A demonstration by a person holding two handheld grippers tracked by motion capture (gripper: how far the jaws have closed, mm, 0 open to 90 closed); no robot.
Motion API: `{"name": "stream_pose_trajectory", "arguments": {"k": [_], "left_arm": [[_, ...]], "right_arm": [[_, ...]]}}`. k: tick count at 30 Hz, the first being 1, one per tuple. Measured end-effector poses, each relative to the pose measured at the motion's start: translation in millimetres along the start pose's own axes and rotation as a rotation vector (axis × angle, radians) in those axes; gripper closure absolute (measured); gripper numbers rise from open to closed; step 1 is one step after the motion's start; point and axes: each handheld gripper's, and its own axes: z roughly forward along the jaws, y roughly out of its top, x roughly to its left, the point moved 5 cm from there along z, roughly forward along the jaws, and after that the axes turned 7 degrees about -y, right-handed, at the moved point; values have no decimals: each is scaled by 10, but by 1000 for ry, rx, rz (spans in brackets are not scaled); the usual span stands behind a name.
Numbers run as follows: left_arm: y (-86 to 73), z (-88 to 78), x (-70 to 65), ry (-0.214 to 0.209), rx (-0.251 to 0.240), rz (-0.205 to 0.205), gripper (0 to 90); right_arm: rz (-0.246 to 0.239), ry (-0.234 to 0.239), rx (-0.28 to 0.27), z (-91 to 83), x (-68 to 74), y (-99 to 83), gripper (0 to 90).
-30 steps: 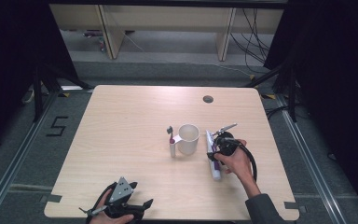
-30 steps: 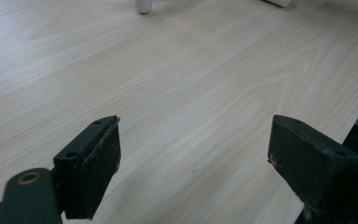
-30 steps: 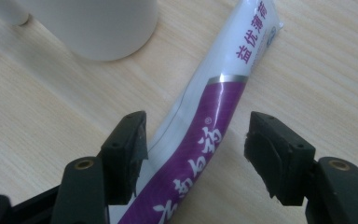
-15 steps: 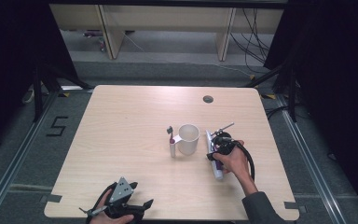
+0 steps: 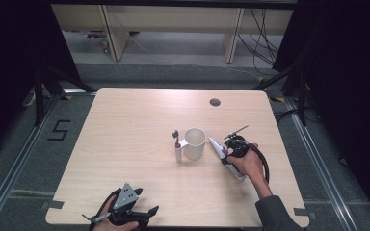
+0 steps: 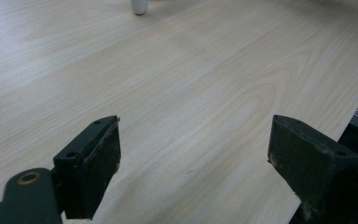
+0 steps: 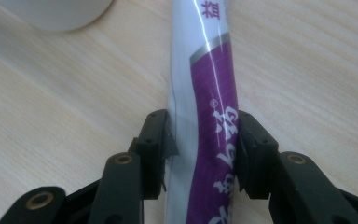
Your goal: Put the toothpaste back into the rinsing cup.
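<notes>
Two black jaws of the right gripper (image 7: pixel 200 154), which have just been closing, press on a white-and-purple toothpaste tube (image 7: pixel 205 93) lying flat on the wooden table (image 5: pixel 135 125), just right of the white mug (image 5: pixel 195 143). The tube's long axis runs diagonally, its far end pointing toward the mug. Judged risk: the soft, smooth tube may buckle or slip on lifting. Left gripper (image 6: pixel 193 158): jaws apart, empty.

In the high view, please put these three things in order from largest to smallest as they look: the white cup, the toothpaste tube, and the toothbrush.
1. White cup.
2. Toothpaste tube, partly hidden by the right gripper, so its rank is unsure.
3. Toothbrush, thin.
</notes>
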Motion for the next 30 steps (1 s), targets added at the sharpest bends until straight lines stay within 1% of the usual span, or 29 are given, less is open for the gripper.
{"name": "stream_pose_trajectory", "arguments": {"k": [1,2,4,5,6,7,8,9,10,11,12,13,14,15,16,17,18,19,20,22,23,25,26,27,30], "left_arm": [[0,4,-8,3,0,-7,168],[1,9,-9,-2,-5,-7,168],[-1,6,-10,1,1,-7,168],[-1,6,-10,1,1,-7,168],[0,12,-11,-4,-8,-6,168],[0,13,-11,-4,-8,-6,168],[-2,8,-6,-1,1,-1,168],[-2,8,-6,-1,1,-1,169],[-4,7,-3,6,10,5,169],[-5,10,-3,5,11,7,170],[-7,12,-6,3,11,7,170],[-7,14,-7,2,12,8,170],[-8,14,-4,4,14,10,170],[-8,15,-4,4,14,10,170],[-9,14,-3,5,15,11,170],[-8,13,-5,4,14,10,170],[-6,12,-10,2,10,8,170],[-6,11,-10,2,11,9,170],[-6,12,-10,2,10,9,170],[-9,15,-14,-1,12,8,170],[-11,16,-15,-2,16,11,170],[-9,20,-20,-3,11,6,171],[-6,19,-23,0,8,3,171],[-7,15,-17,-1,12,8,171],[-9,13,-5,4,15,12,171]], "right_arm": [[-9,-12,15,-22,-12,-23,608],[-32,-16,6,-23,-36,-26,611],[-44,-14,20,-40,-74,-48,622],[-42,-19,25,-39,-93,-67,628],[-37,-20,42,-69,-105,-91,635],[-54,-26,37,-77,-126,-98,641],[-46,-29,56,-99,-133,-119,650],[-46,-29,56,-99,-133,-119,650],[-48,-23,43,-122,-140,-135,739],[-56,-30,29,-128,-152,-131,770],[-75,-17,29,-146,-158,-138,771],[-68,-17,48,-158,-135,-145,770],[-83,-19,43,-146,-140,-139,769],[-90,-22,60,-147,-143,-144,768],[-111,-18,50,-141,-143,-119,768],[-104,-21,56,-142,-131,-115,766],[-114,-29,63,-133,-137,-106,765],[-99,-39,73,-128,-123,-104,764],[-100,-33,75,-119,-113,-96,762],[-118,-45,80,-104,-108,-83,760],[-115,-46,92,-102,-98,-84,759],[-118,-50,96,-98,-97,-77,758],[-121,-51,107,-86,-93,-73,757],[-120,-52,111,-82,-91,-73,757],[-135,-53,115,-73,-92,-68,757]]}}
